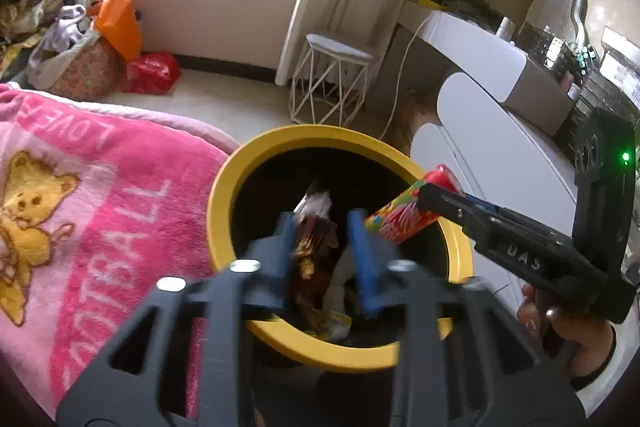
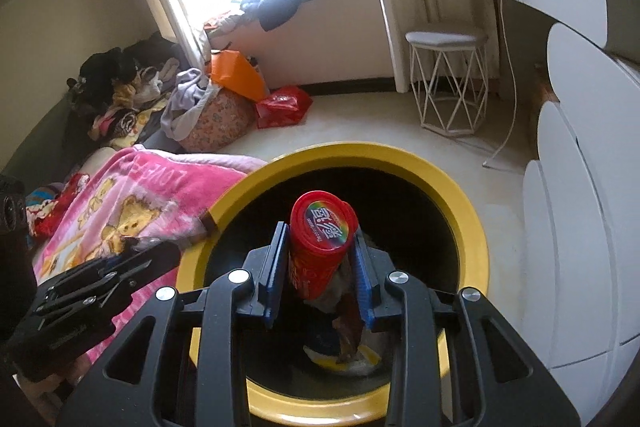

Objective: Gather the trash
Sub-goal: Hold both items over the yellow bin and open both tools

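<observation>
A yellow-rimmed black trash bin (image 1: 228, 195) (image 2: 472, 227) stands on the floor beside the bed, with wrappers and paper inside. My left gripper (image 1: 326, 223) is open above the bin; a brown snack wrapper (image 1: 314, 227) hangs between its blue fingers, seemingly loose or falling. My right gripper (image 2: 320, 239) is shut on a red candy tube (image 2: 322, 247) and holds it over the bin's mouth. In the left wrist view the right gripper (image 1: 436, 199) comes in from the right with the tube (image 1: 404, 219) pointing over the rim.
A pink blanket (image 1: 100, 195) (image 2: 132, 203) covers the bed left of the bin. White cabinets (image 1: 500, 163) (image 2: 580, 227) stand right of it. A white wire stool (image 1: 332, 79) (image 2: 448, 79), bags and clothes (image 2: 224, 99) sit on the floor beyond.
</observation>
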Available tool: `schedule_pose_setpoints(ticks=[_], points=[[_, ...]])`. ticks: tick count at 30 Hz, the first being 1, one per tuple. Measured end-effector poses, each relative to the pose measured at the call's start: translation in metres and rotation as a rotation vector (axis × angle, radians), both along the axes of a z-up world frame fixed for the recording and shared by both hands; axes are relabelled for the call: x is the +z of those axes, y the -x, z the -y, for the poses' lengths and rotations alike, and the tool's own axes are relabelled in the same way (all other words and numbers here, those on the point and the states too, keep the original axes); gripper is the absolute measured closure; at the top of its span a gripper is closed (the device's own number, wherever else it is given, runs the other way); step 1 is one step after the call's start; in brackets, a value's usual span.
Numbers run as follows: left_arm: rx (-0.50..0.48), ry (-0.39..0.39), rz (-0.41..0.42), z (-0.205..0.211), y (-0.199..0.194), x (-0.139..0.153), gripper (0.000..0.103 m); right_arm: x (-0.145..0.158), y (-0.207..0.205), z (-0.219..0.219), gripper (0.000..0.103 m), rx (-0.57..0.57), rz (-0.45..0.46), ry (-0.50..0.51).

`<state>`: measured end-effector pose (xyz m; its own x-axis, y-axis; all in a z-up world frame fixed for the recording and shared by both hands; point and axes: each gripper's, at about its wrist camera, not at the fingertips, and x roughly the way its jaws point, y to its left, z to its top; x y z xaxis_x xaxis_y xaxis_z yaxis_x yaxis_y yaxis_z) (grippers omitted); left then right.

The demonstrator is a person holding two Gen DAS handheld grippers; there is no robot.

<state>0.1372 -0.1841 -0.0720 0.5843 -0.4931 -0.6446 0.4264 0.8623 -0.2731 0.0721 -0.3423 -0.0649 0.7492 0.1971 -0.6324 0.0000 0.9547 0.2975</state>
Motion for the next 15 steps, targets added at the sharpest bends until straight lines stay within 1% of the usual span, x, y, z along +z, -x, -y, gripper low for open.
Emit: schedule_pose_setpoints(ticks=[1, 2, 3, 4, 5, 6, 7, 8, 9, 11, 15], points=[[0.001, -0.007, -0.002, 0.001, 0.000, -0.001, 0.063, 0.000, 0.000, 0.000, 0.059, -0.003, -0.003, 0.001], [0.004, -0.016, -0.002, 0.002, 0.000, -0.001, 0.058, 0.000, 0.001, 0.000, 0.056, -0.008, -0.005, 0.004], [0.008, -0.022, -0.008, 0.002, -0.001, -0.002, 0.049, 0.000, 0.002, 0.001, 0.050, -0.012, -0.006, 0.006], [0.013, -0.021, -0.012, 0.002, -0.001, -0.002, 0.045, 0.000, 0.004, 0.002, 0.046, -0.016, -0.005, 0.005], [0.020, -0.018, -0.014, 0.000, -0.001, -0.002, 0.038, 0.001, 0.006, 0.003, 0.045, -0.021, -0.004, 0.006], [0.030, -0.017, -0.015, -0.003, -0.001, -0.002, 0.030, 0.001, 0.008, 0.003, 0.040, -0.025, -0.004, 0.008], [0.041, -0.018, -0.015, -0.006, 0.001, -0.001, 0.028, 0.001, 0.010, 0.003, 0.035, -0.030, -0.003, 0.015], [0.053, -0.023, -0.010, -0.009, 0.003, 0.000, 0.023, 0.002, 0.012, 0.002, 0.032, -0.039, -0.001, 0.027], [0.062, -0.027, 0.001, -0.012, 0.005, 0.002, 0.019, 0.003, 0.013, 0.003, 0.027, -0.044, 0.002, 0.035], [0.086, -0.033, 0.016, -0.019, 0.010, 0.006, 0.011, 0.005, 0.018, -0.001, 0.022, -0.052, 0.015, 0.056], [0.130, -0.039, 0.029, -0.036, 0.019, 0.012, 0.011, 0.010, 0.028, -0.010, 0.015, -0.061, 0.051, 0.099]])
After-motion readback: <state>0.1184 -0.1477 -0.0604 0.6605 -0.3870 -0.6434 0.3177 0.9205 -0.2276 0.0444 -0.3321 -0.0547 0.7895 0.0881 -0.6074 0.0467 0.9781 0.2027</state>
